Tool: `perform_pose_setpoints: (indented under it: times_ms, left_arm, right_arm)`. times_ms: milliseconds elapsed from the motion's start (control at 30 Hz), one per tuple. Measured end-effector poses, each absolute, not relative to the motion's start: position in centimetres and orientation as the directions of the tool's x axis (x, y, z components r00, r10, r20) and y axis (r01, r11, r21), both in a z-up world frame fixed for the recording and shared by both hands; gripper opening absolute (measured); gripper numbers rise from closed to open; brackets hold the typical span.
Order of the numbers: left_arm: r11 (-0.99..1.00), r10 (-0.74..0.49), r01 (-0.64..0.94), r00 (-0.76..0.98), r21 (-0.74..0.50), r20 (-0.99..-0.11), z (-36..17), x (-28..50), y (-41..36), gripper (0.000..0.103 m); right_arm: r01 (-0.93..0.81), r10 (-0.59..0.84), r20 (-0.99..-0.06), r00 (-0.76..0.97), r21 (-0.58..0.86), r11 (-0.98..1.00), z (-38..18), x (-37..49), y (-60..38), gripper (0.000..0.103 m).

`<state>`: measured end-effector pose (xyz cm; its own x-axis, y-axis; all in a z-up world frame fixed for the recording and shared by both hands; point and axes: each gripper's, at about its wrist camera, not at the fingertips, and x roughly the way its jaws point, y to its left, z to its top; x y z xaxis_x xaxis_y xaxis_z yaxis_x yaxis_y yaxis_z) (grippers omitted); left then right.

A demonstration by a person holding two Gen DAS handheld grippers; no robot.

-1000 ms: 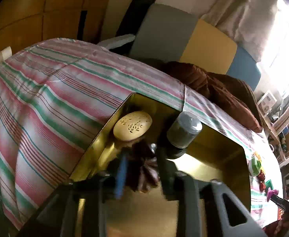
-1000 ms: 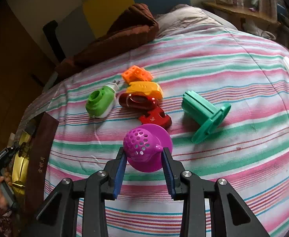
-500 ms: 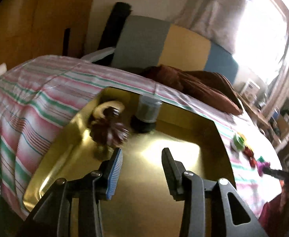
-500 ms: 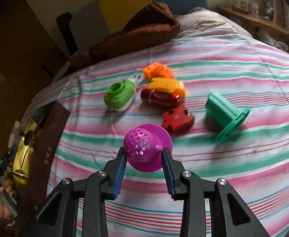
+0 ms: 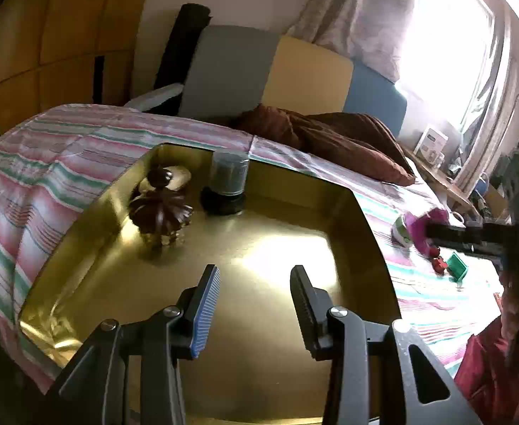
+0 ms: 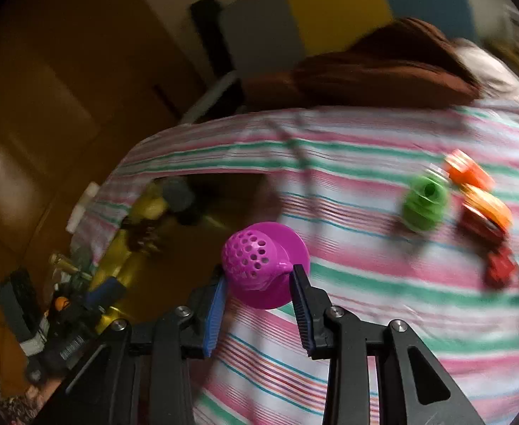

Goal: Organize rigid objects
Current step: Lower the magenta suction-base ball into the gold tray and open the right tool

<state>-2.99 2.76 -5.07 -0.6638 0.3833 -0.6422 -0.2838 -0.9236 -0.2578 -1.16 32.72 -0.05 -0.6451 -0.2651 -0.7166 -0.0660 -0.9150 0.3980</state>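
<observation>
1. Striped pink-green bedspread [image 6: 383, 318] under everything; brown blanket [image 5: 337, 138] bunched at the headboard; bright window at right.
2. Right gripper [image 6: 257, 285] pinching purple perforated strainer [image 6: 264, 265]; dome toward camera, flange behind, axis roughly along the fingers; held above the bedspread beside the gold tray [image 5: 259, 318].
3. Left gripper [image 5: 254, 306] spread, holding nothing, over the tray floor; pinecone [image 5: 160, 212] and grey jar [image 5: 229, 184] upright at the far end.
</observation>
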Motion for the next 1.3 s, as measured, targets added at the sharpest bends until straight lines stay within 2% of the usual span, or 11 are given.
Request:
perform_pose_setpoints:
  times_ms: [267,467,633,833,900,967,1300]
  left_arm:
    - [-0.932,0.362,-0.238,-0.662,-0.274,-0.656,-5.4,-3.3,1.1,0.041]
    - [-0.930,0.367,-0.239,-0.658,-0.280,-0.658,-5.3,-3.3,0.7,0.041]
    - [-0.926,0.376,-0.245,-0.652,-0.286,-0.658,-5.3,-3.4,0.6,0.041]
    - [-0.926,0.377,-0.242,-0.649,-0.291,-0.660,-5.4,-3.4,0.5,0.041]
    - [-0.925,0.379,-0.242,-0.648,-0.293,-0.661,-5.5,-3.4,0.5,0.041]
    - [-0.925,0.379,-0.243,-0.647,-0.293,-0.661,-5.5,-3.4,0.5,0.041]
    - [-0.924,0.383,-0.280,-0.648,-0.262,-0.659,-5.3,-2.7,1.6,0.041]
  right_arm:
    - [0.010,-0.286,-0.764,-0.579,0.344,-0.939,-0.3,-7.4,25.8,0.036]
    - [0.029,-0.215,-0.850,-0.481,0.230,-0.973,-2.8,-11.8,21.6,0.036]
    - [0.000,-0.169,-0.880,-0.443,0.188,-0.982,-4.4,-14.9,20.8,0.036]
    - [-0.072,-0.114,-0.883,-0.455,0.164,-0.984,-4.8,-16.0,22.2,0.040]
    - [-0.087,-0.122,-0.875,-0.469,0.183,-0.979,-4.5,-15.6,22.8,0.048]
    - [-0.096,-0.139,-0.862,-0.488,0.211,-0.973,-3.9,-15.0,23.3,0.051]
    - [-0.014,-0.147,-0.821,-0.551,0.185,-0.983,-1.6,-11.2,21.9,0.052]
